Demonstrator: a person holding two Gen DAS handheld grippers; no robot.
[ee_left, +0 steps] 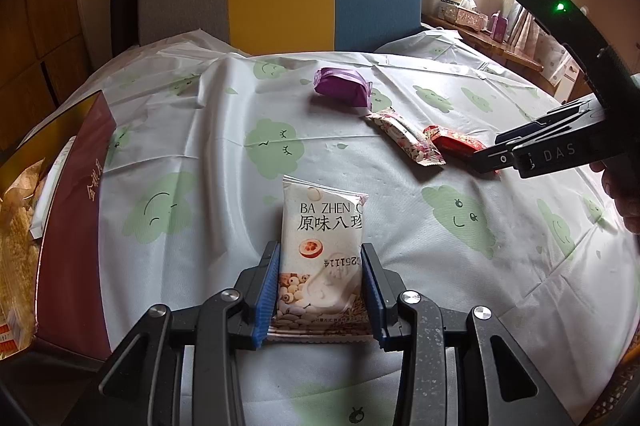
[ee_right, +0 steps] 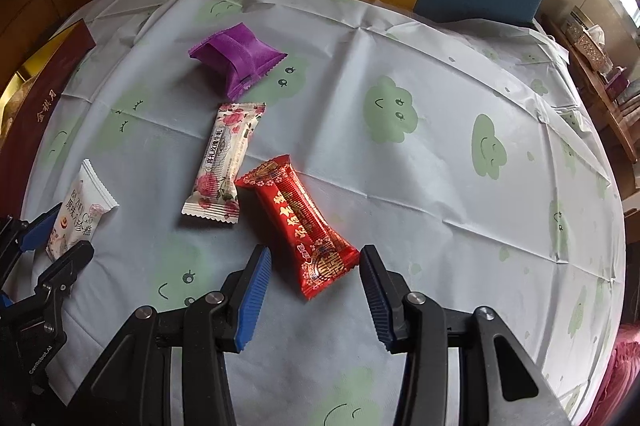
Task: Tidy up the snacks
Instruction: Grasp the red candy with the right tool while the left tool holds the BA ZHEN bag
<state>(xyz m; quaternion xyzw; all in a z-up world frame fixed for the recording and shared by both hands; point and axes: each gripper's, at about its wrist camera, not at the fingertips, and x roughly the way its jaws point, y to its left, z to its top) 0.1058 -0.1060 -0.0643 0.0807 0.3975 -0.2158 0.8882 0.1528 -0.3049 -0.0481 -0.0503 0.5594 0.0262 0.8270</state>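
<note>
We find the left gripper (ee_left: pixel 320 290) pinching the white snack packet (ee_left: pixel 322 246) on the tablecloth (ee_left: pixel 208 153); right gripper (ee_right: pixel 316 300) spread around the red packet (ee_right: pixel 302 222). Floral packet (ee_right: pixel 224 165), purple packet (ee_right: pixel 236 59) and maroon box (ee_left: pixel 72 226) lie near.

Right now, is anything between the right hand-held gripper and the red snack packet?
Nothing visible. The right hand-held gripper is open, and the red snack packet lies on the tablecloth with its near end already between the fingers. The floral packet lies beside its far end, left of the approach.
</note>
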